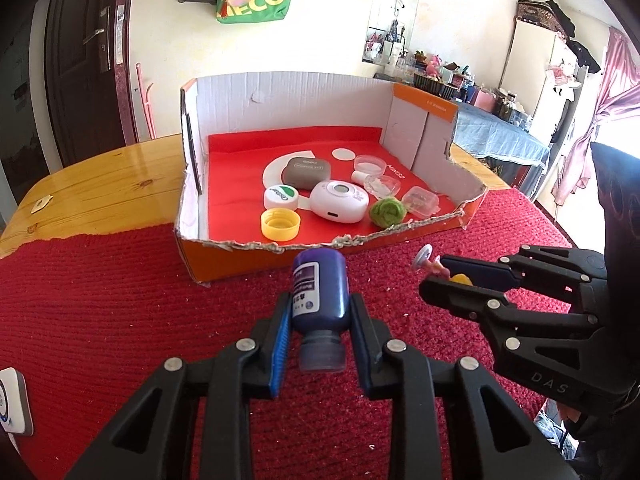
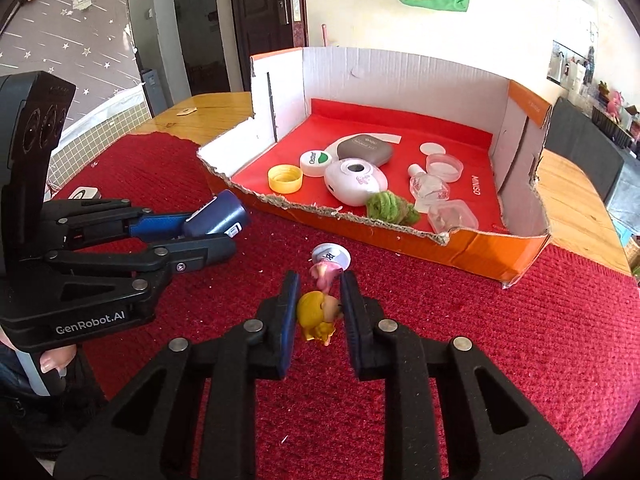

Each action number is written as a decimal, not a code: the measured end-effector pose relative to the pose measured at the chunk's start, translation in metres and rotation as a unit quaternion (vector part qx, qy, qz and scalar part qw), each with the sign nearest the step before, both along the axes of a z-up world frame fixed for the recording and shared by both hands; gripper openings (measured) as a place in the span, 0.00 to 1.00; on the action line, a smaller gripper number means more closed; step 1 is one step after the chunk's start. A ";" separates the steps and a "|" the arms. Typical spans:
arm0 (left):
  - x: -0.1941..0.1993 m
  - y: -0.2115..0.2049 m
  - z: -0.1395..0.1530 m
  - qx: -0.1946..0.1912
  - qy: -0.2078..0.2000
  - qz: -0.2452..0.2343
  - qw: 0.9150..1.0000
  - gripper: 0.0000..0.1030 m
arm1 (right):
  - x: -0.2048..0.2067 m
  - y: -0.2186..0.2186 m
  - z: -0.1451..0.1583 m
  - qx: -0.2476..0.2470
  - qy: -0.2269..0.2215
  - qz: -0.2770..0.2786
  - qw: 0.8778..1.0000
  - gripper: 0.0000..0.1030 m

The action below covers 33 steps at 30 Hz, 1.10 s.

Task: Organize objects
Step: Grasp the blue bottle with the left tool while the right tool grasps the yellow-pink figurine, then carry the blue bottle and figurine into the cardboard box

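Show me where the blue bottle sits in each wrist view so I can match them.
Left wrist view: the blue bottle is bottom centre, clamped in the left gripper.
Right wrist view: the bottle is at middle left, sticking out of that gripper.
Shared landmark: the yellow cap inside the box's near left corner.

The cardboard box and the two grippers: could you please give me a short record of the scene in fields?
surface: red knitted cloth over a wooden table
box: open cardboard box, front wall torn low, red lining
box contents: yellow cap, white oval device, grey case, green fuzzy ball, small clear containers
left gripper: shut on blue bottle, cap toward the camera
right gripper: shut on small figurine, yellow-haired, round base toward the box
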<state>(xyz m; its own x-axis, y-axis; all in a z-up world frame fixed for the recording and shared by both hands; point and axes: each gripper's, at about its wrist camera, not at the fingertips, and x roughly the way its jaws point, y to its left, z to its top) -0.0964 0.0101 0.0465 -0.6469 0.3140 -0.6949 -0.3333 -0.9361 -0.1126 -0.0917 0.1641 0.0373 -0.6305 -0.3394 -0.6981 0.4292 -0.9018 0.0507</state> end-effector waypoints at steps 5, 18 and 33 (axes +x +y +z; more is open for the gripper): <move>0.001 0.001 0.000 -0.002 -0.002 0.000 1.000 0.28 | 0.001 0.003 0.001 -0.003 -0.002 0.000 1.000 0.19; 0.003 -0.002 0.015 0.012 -0.001 -0.001 1.000 0.28 | 0.007 0.004 0.004 -0.007 -0.005 0.012 1.000 0.19; -0.120 0.021 0.063 -0.079 -0.031 0.005 0.996 0.28 | -0.083 0.023 0.082 -0.058 -0.013 -0.004 0.998 0.19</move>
